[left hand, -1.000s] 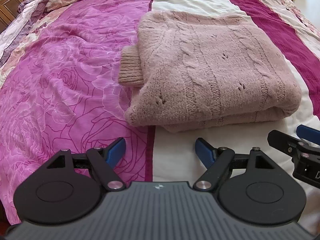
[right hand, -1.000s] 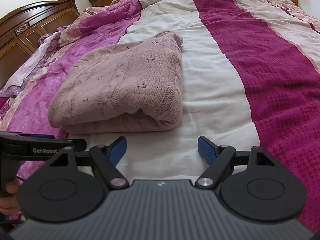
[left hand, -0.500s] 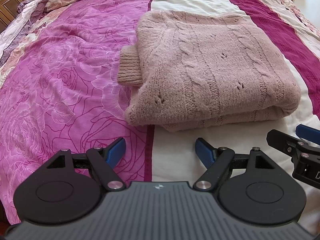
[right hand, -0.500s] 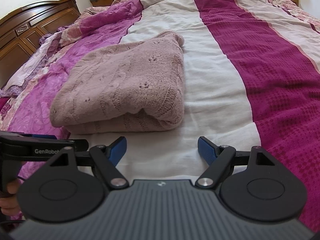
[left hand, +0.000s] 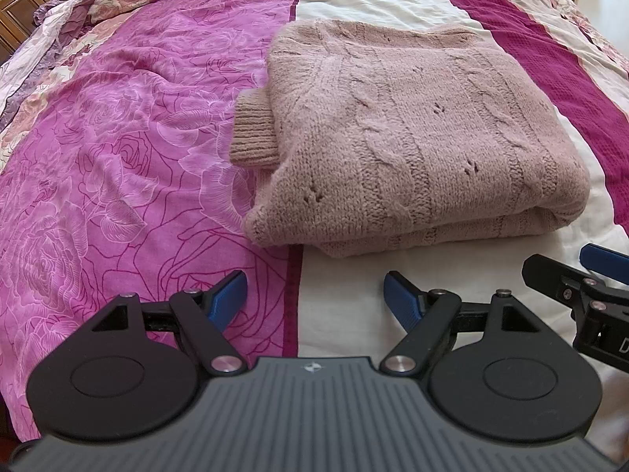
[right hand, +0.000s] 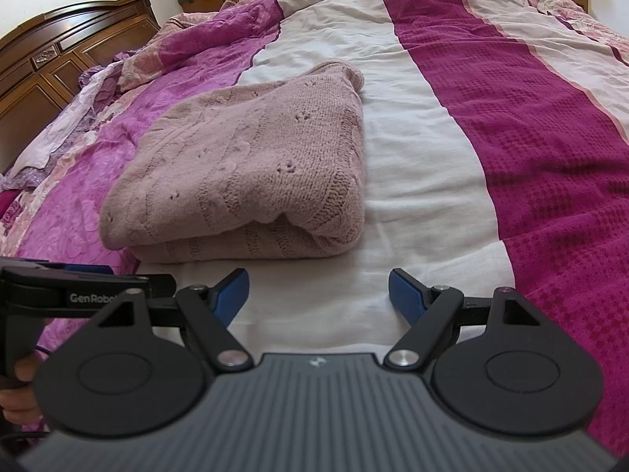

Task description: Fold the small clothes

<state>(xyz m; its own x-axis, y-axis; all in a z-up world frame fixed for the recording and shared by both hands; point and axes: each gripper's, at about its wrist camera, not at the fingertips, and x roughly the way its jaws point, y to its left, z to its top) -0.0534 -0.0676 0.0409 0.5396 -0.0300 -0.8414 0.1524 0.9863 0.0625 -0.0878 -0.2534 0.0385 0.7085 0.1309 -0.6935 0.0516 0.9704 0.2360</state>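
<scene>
Striped bedspread point(left hand: 118, 157); pink cable-knit sweater point(left hand: 412, 145) folded, cuff protruding.

Left gripper point(left hand: 314, 295) hangs low with its blue-padded fingers point(left hand: 228, 295) spread wide, holding nothing. Right gripper point(right hand: 318, 295) sits level just beside it, jaws equally wide and empty. A bare hand point(right hand: 17, 397) grips the left tool's handle at the frame edge.

Legible markings, as I read them from my feeds:

1. "GenRobo", white lettering, cut off by my own rig, on the black side of the left gripper point(right hand: 84, 295), right wrist view.
2. A lone "D", rest out of frame, on the right gripper point(left hand: 589, 275), left wrist view.
</scene>
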